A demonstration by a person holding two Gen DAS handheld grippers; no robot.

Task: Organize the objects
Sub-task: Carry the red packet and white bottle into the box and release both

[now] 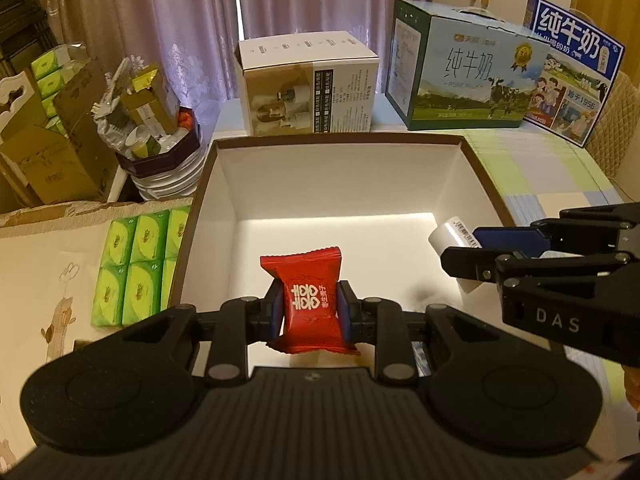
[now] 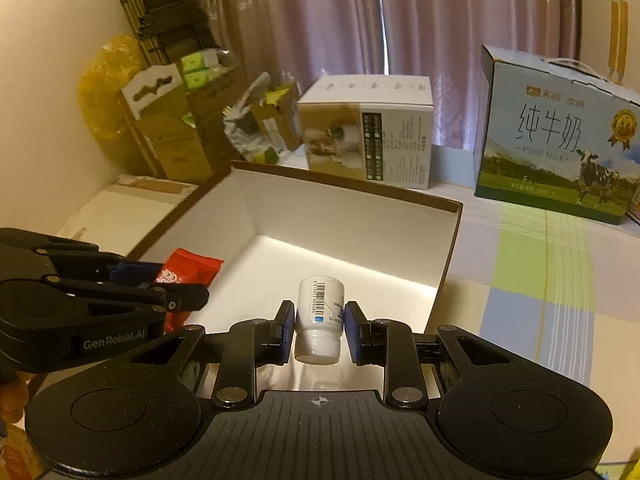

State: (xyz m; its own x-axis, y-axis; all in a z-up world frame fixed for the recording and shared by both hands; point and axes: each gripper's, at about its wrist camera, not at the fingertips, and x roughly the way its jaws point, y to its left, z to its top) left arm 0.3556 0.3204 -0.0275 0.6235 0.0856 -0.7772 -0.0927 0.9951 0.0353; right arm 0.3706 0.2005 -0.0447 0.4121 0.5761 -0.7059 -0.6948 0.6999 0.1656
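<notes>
Left gripper (image 1: 307, 307) clamps red candy packet (image 1: 310, 304) above open box (image 1: 336, 172); right gripper (image 2: 318, 330) clamps white bottle (image 2: 320, 316) over box's right. Box floor bare: both drops left.

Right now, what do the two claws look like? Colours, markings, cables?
Both claws, left and right, are matte black linkage frames with silver pivot pins, blue finger pads and ribbed bases. White lettering: "GenRobot.AI" on the left, "DAS" on the right. No cables visible.
</notes>
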